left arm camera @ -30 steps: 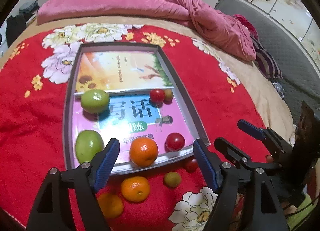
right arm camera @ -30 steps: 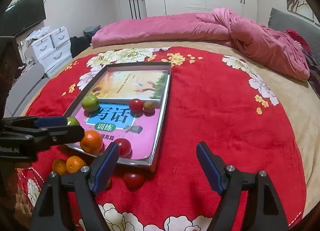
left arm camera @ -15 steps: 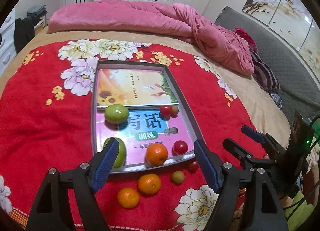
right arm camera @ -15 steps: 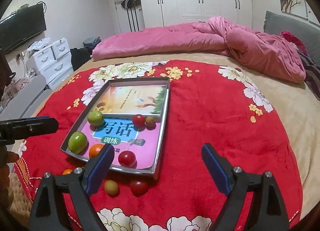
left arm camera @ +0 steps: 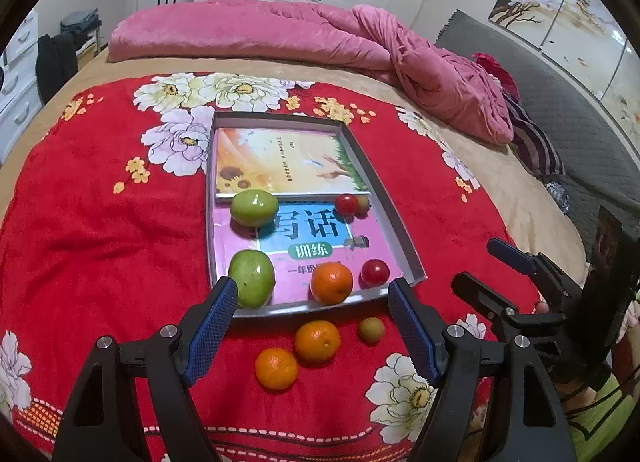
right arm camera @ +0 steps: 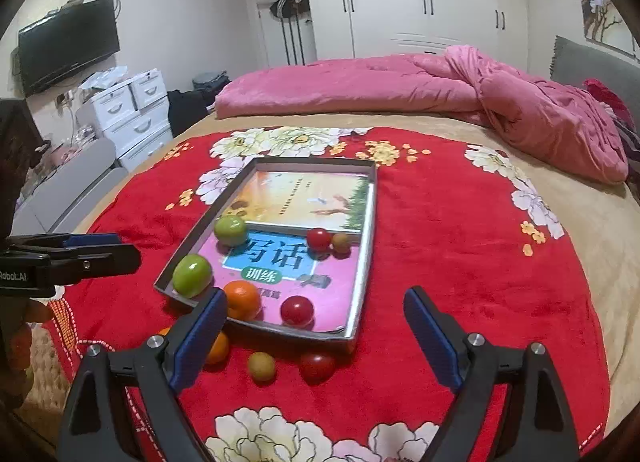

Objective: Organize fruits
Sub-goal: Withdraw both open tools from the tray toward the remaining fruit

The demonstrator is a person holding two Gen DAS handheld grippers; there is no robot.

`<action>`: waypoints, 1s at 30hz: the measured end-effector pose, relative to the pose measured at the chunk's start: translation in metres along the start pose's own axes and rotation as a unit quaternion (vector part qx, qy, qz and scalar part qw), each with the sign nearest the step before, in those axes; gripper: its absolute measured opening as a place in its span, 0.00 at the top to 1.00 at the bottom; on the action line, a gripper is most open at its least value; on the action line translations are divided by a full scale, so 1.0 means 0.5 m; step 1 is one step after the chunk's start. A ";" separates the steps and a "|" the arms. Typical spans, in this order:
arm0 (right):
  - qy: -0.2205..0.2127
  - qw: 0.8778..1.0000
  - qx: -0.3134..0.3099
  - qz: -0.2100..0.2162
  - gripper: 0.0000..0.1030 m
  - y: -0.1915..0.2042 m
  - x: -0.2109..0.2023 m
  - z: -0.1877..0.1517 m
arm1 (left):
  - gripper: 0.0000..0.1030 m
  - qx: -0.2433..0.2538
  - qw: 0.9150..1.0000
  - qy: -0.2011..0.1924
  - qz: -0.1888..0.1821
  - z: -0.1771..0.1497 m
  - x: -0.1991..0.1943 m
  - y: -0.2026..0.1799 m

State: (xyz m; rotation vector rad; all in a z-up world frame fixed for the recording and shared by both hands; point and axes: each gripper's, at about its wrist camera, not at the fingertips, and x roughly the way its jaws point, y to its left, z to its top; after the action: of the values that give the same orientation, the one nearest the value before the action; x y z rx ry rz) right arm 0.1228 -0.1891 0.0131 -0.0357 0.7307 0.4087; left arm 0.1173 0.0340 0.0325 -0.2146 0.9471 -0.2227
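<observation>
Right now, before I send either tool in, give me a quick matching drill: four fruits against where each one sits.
Things:
1. far green fruit
2. orange nearest the camera
3. lone red tomato in the tray
4. small tan fruit off the tray

Places:
A. on the red blanket, beside another orange
B. tray's near right corner
C. on the blanket, just outside the tray's near rim
D. against the upper book's edge, tray's left side

Pairs: 1-D, 2-A, 3-B, 4-C
</observation>
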 end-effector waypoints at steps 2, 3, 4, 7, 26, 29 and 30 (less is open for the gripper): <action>0.003 1.000 -0.004 0.004 0.13 0.009 0.001 -0.003 | 0.24 0.000 1.000 0.001 0.003 -0.004 -0.002 0.003; 0.004 1.000 -0.007 0.006 0.13 0.015 0.001 -0.005 | 0.24 -0.001 1.000 0.001 0.003 -0.005 -0.003 0.004; 0.006 1.000 -0.009 0.008 0.12 0.018 0.002 -0.006 | 0.24 -0.002 1.000 0.003 0.003 -0.008 -0.003 0.005; 0.012 1.000 -0.016 0.013 0.12 0.031 0.006 -0.013 | 0.24 -0.001 1.000 0.006 0.005 -0.015 -0.005 0.008; 0.077 0.995 -0.066 0.023 0.12 0.077 0.061 -0.072 | 0.24 0.011 0.997 0.068 0.026 -0.104 0.028 0.047; 0.090 0.993 -0.071 0.022 0.12 0.080 0.074 -0.083 | 0.24 0.018 0.996 0.080 0.029 -0.117 0.041 0.046; 0.094 0.993 -0.073 0.021 0.12 0.081 0.078 -0.087 | 0.24 0.021 0.996 0.084 0.030 -0.120 0.047 0.044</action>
State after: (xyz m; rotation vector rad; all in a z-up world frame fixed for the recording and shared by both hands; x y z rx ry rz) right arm 0.1057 -0.1456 -0.0408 -0.1977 0.8865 0.5032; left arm 0.0837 0.0436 -0.0258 -0.1289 1.1138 -0.2070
